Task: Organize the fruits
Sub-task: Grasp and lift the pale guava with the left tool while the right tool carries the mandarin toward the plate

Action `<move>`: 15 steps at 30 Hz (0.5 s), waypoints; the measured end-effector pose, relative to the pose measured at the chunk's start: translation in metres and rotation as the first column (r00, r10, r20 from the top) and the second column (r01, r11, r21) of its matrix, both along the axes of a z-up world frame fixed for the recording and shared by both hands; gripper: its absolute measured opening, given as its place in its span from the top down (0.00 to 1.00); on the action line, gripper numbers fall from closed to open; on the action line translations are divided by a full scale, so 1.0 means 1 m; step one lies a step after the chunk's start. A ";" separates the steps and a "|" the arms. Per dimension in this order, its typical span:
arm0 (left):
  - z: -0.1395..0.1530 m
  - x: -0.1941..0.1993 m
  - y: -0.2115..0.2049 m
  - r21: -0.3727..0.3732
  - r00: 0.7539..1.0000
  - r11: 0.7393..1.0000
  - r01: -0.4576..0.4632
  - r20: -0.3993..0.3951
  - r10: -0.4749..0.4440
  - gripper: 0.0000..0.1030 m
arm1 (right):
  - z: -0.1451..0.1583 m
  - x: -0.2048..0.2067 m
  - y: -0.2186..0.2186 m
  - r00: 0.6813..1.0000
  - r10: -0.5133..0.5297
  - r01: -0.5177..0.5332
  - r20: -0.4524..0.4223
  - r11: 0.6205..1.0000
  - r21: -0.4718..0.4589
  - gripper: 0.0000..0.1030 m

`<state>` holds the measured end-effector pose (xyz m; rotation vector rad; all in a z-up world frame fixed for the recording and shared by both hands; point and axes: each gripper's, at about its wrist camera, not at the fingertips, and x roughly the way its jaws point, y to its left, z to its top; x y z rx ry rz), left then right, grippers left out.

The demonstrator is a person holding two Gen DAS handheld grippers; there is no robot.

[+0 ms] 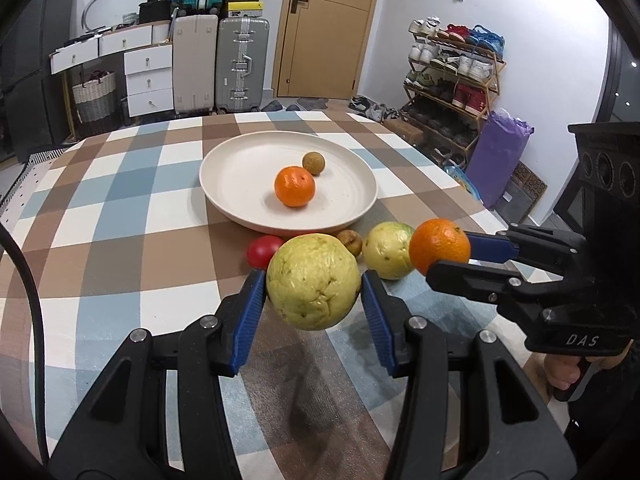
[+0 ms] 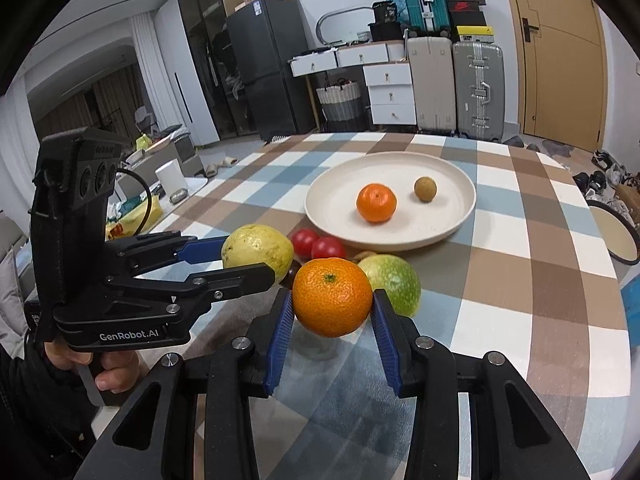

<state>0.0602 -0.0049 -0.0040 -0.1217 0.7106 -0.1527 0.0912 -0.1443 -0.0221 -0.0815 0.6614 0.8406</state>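
Note:
My left gripper is shut on a large yellow guava held above the table; it also shows in the right wrist view. My right gripper is shut on an orange, also seen in the left wrist view. A cream plate holds another orange and a small brown longan. In front of the plate lie a greenish guava, two red tomatoes and a small brown fruit.
The round table has a checked cloth. Suitcases, drawers and a shoe rack stand behind it. A fridge shows in the right wrist view.

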 end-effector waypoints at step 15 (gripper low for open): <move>0.011 0.033 0.011 0.008 0.997 0.997 -0.075 0.024 0.074 0.55 | 0.012 0.032 -0.001 0.997 -0.073 0.072 0.023 0.997 0.040 0.61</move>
